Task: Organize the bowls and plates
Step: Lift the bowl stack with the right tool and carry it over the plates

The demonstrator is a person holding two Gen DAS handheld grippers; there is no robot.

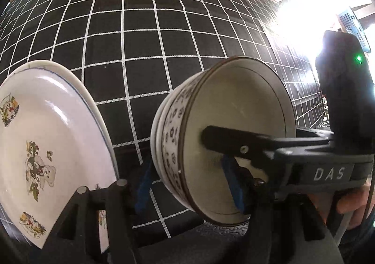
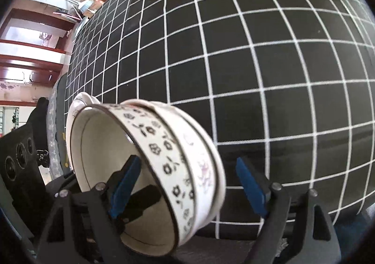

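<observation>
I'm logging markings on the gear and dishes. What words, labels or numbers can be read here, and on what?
"DAS": white letters on the right hand-held gripper body, seen in the left wrist view.
Plates: cartoon pictures, no text.
Bowls: flower pattern only.
Background items: too small and blurred to read.

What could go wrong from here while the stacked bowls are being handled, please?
1. The right gripper straddles the wall of the stacked bowls with its jaws wide and the outer pad clear of it, so the stack could slip or separate.
2. Fingers of both grippers sit inside the top bowl, so the left gripper might knock the other.
3. The plates lie close beside the bowls and could be chipped.
</observation>
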